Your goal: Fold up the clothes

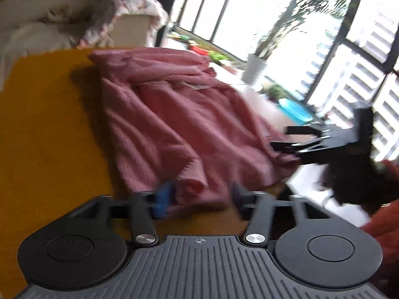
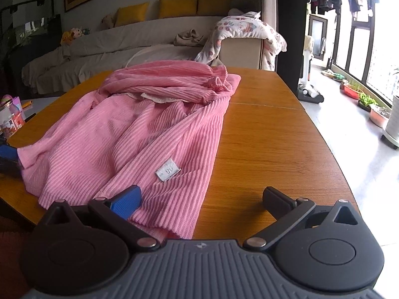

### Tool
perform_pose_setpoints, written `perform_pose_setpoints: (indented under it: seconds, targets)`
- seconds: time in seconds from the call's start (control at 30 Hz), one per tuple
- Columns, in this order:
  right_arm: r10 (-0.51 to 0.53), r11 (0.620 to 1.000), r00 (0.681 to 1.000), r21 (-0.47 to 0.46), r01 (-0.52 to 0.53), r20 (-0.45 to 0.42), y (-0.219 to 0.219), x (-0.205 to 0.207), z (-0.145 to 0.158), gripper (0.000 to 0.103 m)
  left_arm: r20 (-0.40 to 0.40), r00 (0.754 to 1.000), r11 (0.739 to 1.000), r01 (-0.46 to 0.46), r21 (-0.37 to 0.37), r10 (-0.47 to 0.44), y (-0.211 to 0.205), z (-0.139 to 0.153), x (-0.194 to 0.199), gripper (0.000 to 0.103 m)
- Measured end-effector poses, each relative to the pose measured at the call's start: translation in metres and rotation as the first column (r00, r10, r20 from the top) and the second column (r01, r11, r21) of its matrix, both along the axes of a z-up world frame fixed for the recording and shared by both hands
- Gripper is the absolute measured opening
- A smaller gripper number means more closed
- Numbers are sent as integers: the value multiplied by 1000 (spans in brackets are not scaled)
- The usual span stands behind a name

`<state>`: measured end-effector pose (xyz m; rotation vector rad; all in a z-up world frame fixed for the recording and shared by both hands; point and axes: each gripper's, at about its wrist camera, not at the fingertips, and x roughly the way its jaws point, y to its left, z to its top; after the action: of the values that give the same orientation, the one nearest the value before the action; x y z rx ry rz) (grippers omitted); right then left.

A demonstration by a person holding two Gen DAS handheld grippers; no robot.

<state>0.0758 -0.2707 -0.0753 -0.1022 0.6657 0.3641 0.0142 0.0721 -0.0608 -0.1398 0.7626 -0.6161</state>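
Sofa [image 2: 104,47] with yellow cushions stands at 12 o'clock beyond the wooden table [image 2: 269,134]. Pink ribbed garment [image 2: 139,134] lies spread on the table, white tag [image 2: 167,170] facing up. Right gripper [image 2: 199,199] is released, hem at 9 o'clock. Left gripper [image 1: 199,196] stands apart around a hem fold, pads clear.

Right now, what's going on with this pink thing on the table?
A person is folding a pink ribbed garment spread on a wooden table, one gripper in each hand. The left gripper sits at the garment's near hem, cloth between its parted fingers. The right gripper is open at another edge, gripping nothing.
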Motion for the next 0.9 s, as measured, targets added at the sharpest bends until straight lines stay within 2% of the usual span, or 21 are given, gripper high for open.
perform_pose_setpoints:
  seconds: [0.03,0.13,0.27,0.37,0.47,0.53,0.6,0.63,0.7,0.73,0.8,0.9]
  targets:
    - [6,1000,1000,-8,-6,-3,-2,0,2,103,-2,1000,1000,25,-14,-25,0,1,-3,80]
    - [22,999,1000,-47,-22,4,-6,-3,9,103,10,995,995,95,-27,-94,-4,9,-7,88]
    - [51,991,998,-126,-45,42,-10,-13,22,103,51,991,985,132,-112,-127,4,28,-9,92]
    - [58,992,994,-119,-47,90,-13,-19,35,103,103,990,978,110,-176,-93,16,45,-8,93]
    - [30,999,992,-45,-25,125,-16,-15,44,103,118,993,979,39,-198,-16,25,50,2,89]
    - [8,1000,993,-4,-8,120,-14,-6,41,103,70,997,981,-18,-192,32,25,38,16,75]
    - [9,999,996,-34,-6,90,-4,4,29,103,-23,998,980,-63,-190,60,23,21,31,66]
    - [16,998,997,-61,-11,75,1,8,22,103,-64,996,983,-67,-171,56,21,12,36,65]
    - [44,993,998,-114,-38,53,10,11,11,103,-139,989,989,-69,-130,50,15,-4,47,65]
    - [51,992,998,-119,-46,42,12,13,7,103,-153,987,992,-61,-114,43,13,-7,49,66]
    - [41,997,999,-72,-40,12,8,17,6,103,-166,986,992,-34,-125,13,12,-2,58,71]
    - [62,998,995,11,-61,-78,-3,33,10,103,-150,989,983,-35,-178,8,19,19,79,86]
